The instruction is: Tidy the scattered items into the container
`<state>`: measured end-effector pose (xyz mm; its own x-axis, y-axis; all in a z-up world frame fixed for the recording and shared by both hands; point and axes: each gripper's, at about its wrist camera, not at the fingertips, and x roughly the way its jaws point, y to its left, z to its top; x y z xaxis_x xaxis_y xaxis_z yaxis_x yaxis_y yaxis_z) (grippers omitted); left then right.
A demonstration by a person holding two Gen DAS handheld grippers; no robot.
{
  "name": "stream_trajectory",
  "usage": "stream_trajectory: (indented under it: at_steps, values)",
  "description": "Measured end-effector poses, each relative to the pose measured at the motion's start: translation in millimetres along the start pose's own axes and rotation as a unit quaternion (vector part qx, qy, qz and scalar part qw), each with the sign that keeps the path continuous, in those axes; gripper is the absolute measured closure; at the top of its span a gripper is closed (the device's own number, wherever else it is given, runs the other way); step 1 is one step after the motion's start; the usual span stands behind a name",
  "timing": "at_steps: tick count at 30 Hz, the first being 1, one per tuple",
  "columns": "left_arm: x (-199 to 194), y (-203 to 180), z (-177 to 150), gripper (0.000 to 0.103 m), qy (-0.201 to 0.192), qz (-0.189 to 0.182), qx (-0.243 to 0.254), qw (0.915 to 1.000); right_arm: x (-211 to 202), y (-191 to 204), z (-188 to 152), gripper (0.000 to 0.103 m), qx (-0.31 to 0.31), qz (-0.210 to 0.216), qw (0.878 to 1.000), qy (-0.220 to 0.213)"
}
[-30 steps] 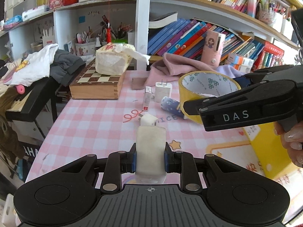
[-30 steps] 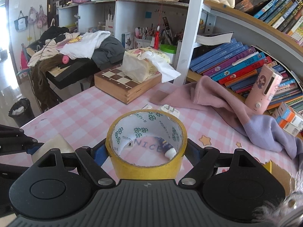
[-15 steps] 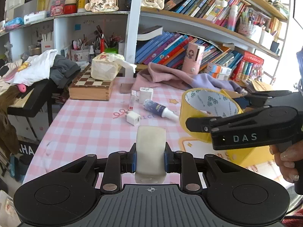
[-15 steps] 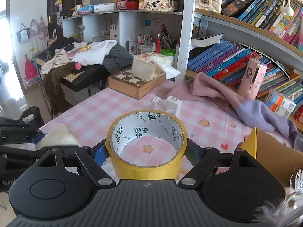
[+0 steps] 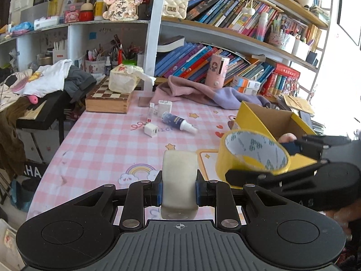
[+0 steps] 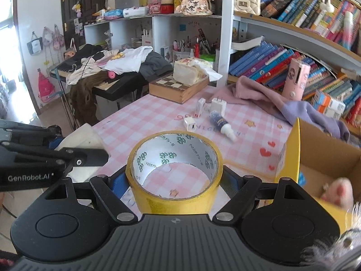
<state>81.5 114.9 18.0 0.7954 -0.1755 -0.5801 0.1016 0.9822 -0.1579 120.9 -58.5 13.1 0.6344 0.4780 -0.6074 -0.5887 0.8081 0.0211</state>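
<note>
Left wrist view: my left claw (image 5: 179,188) is clenched on a pale, off-white block (image 5: 179,180), which stands up between the pads; what the block is made of I can't quite tell from here. My right claw (image 6: 174,180) grips a yellow tape roll (image 6: 174,169) across its width, hole facing up, so the roll can't slip sideways. Both loads hang clear above the pink checked surface (image 5: 101,144), which I read as carrying height for a drop into the yellow cardboard box (image 6: 315,158) at the right. The box stands open, with something pink already inside.

Left on the surface, well beyond my claws: a small white plug (image 5: 151,131), a blue spray bottle (image 5: 178,122) lying on its side, a larger white charger (image 5: 164,107) and a slim white tube (image 5: 151,111). A pink-and-lilac cloth (image 5: 203,94) lies behind them, a chessboard box (image 5: 108,100) to the left. The box's near wall stands between the roll and the opening.
</note>
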Motion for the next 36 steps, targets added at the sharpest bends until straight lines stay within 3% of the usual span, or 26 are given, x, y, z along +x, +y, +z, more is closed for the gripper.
stream_trajectory:
  at_steps: [17,36]
  values:
    - [-28.6,-24.0,-29.1,0.08,0.01,-0.054,0.017,0.9983,-52.9,20.4,-53.2,0.022,0.043,-0.046,0.998,0.015]
    - [-6.3,-76.9,-40.6,0.08,0.058,-0.136,0.063,0.987,-97.6,-13.5,-100.8,0.022,0.123,-0.128,0.983,0.049]
